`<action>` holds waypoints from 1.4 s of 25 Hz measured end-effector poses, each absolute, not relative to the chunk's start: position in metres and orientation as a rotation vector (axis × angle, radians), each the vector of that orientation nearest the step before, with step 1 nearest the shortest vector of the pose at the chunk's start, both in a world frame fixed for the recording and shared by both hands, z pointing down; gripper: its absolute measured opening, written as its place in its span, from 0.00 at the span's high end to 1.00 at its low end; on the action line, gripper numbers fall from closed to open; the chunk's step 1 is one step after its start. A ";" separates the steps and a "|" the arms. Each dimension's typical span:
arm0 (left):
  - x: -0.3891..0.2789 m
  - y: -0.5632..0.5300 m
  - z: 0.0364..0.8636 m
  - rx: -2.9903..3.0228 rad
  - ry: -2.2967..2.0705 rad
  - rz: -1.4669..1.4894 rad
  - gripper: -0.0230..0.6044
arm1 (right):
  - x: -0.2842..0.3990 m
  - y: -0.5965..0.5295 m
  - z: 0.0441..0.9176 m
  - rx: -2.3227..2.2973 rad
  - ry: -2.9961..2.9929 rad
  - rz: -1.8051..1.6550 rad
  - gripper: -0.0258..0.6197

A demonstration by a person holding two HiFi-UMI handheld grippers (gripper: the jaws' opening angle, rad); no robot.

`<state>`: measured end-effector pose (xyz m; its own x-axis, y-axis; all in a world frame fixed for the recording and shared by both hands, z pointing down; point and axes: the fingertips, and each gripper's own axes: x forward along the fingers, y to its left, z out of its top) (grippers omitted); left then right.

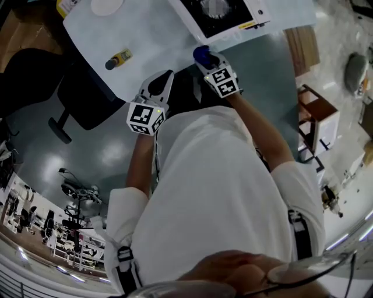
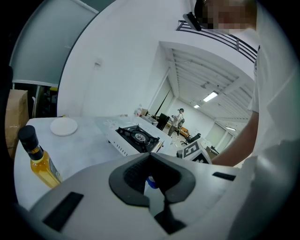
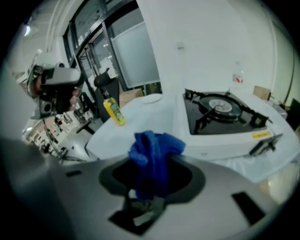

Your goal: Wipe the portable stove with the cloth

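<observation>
The portable stove (image 1: 221, 11) is white with a black burner top and stands at the table's far right; it also shows as the stove (image 2: 136, 136) (image 3: 220, 110) in both gripper views. My right gripper (image 1: 205, 60) (image 3: 153, 157) is shut on a bunched blue cloth (image 1: 201, 55) (image 3: 152, 154), held just short of the stove's near side. My left gripper (image 1: 165, 78) (image 2: 150, 158) hangs by the table's near edge with its jaws together and nothing in them. A bit of the blue cloth (image 2: 150, 182) shows through it.
The table (image 1: 163, 41) has a white cover. On it stand a yellow bottle with a black cap (image 1: 118, 59) (image 2: 37, 159) (image 3: 114, 112) and a white plate (image 1: 108, 6) (image 2: 63, 125) (image 3: 151, 98). A black office chair (image 1: 76, 87) is at the left, a wooden stool (image 1: 317, 116) at the right.
</observation>
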<state>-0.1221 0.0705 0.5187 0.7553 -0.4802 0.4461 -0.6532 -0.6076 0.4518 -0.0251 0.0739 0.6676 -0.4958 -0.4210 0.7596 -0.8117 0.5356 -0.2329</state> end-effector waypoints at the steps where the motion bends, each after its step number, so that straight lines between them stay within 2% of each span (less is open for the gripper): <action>1: -0.123 0.070 0.521 2.331 -0.841 0.377 0.91 | -0.025 0.073 0.663 0.977 -2.127 0.761 0.70; 18: -0.142 0.050 0.512 2.327 -0.789 0.258 0.91 | -0.046 0.026 0.618 0.691 -2.087 0.504 0.70; 35: -0.156 0.033 0.521 2.215 -0.965 0.161 0.91 | -0.058 0.029 0.660 0.145 -1.803 0.245 0.70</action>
<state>-0.1562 0.0332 0.5212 0.7142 -0.5946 0.3693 -0.6823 -0.4739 0.5567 -0.0578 0.0285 0.6600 -0.2440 0.0317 0.9693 -0.2278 0.9696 -0.0891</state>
